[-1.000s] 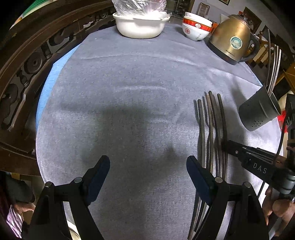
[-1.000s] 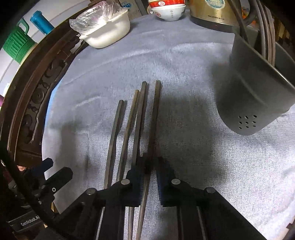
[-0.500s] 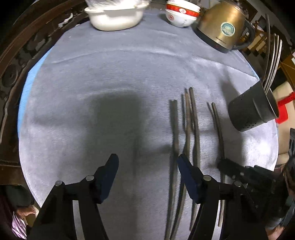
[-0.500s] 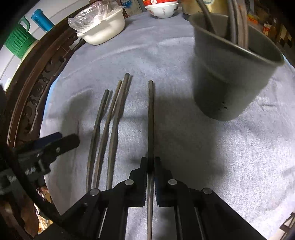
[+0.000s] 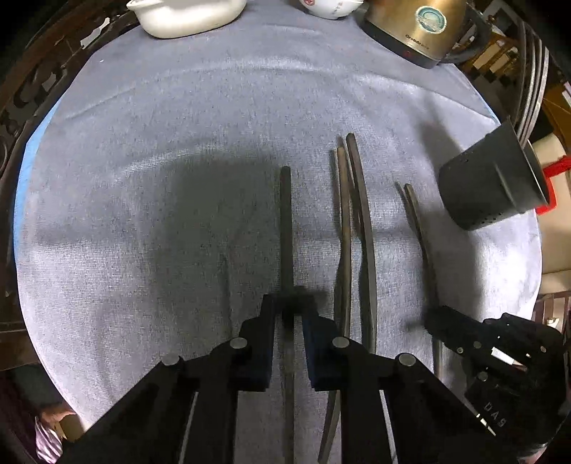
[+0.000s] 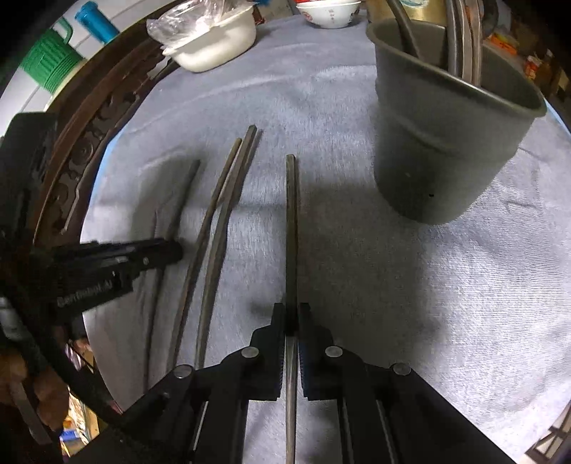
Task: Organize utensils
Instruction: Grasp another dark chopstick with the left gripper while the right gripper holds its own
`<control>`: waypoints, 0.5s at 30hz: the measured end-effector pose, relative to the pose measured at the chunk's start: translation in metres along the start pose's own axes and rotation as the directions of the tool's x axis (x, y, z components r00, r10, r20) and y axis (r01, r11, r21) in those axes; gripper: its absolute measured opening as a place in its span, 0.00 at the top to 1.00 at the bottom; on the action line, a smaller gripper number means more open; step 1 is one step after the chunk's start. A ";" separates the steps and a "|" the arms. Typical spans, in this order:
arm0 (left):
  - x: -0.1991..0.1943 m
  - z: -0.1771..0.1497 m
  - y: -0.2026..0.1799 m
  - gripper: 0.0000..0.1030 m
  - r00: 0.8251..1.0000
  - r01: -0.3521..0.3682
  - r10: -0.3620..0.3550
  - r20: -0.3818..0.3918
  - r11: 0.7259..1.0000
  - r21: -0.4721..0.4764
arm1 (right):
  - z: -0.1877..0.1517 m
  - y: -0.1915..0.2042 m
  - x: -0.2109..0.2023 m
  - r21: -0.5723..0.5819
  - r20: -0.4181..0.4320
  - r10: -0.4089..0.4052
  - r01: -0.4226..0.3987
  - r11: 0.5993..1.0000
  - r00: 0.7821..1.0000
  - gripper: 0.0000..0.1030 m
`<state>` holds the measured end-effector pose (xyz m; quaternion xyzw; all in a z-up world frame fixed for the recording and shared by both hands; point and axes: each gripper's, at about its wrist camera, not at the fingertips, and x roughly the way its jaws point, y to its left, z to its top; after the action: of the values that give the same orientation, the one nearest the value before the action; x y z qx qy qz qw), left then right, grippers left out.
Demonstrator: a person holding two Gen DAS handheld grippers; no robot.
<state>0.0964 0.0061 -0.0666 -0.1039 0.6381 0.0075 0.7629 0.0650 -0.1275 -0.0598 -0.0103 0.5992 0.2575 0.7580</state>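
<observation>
1. Left wrist view, far left: a white ceramic casserole dish [image 5: 185,18] sits at the back edge of the grey towelling cloth [image 5: 160,142] that covers the round table.
2. Centre: the left gripper [image 5: 288,317] points steeply down, its black jaws closing on the leftmost dark chopstick [image 5: 285,228]; the stick runs between the pads, which look to be touching it.
3. Just right, two more dark chopsticks [image 5: 353,228] lie side by side on the cloth, crossing near their lower ends.
4. Further right, the right gripper [image 5: 433,317], marked "DAS", is clenched on a fourth dark chopstick [image 5: 415,217].
5. Right edge: a dark grey perforated utensil holder [image 5: 489,189] stands with utensils already in it; behind it sits a brass-coloured electric kettle [image 5: 417,32] whose printed brand is too small to read.
6. Right wrist view: the left gripper's body reads roughly "GenRobot.AI", blurred. The right gripper's pads pinch their chopstick tightly, its tip aimed towards the holder.
</observation>
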 end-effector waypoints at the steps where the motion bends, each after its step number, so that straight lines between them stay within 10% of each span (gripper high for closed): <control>1: 0.000 -0.001 0.001 0.86 1.000 0.001 -0.001 -0.001 1.000 0.000 | -0.003 -0.003 -0.001 -0.002 -0.002 -0.002 0.002 1.000 1.000 0.92; 15: -0.011 -0.019 0.022 0.90 0.998 0.009 -0.009 -0.054 1.000 -0.005 | -0.005 -0.003 -0.006 -0.061 -0.078 -0.042 0.037 0.997 0.996 0.90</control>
<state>0.0728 0.0261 -0.0621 -0.1087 0.6580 0.0026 0.7451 0.0604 -0.1341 -0.0568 -0.0550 0.6206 0.2596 0.7379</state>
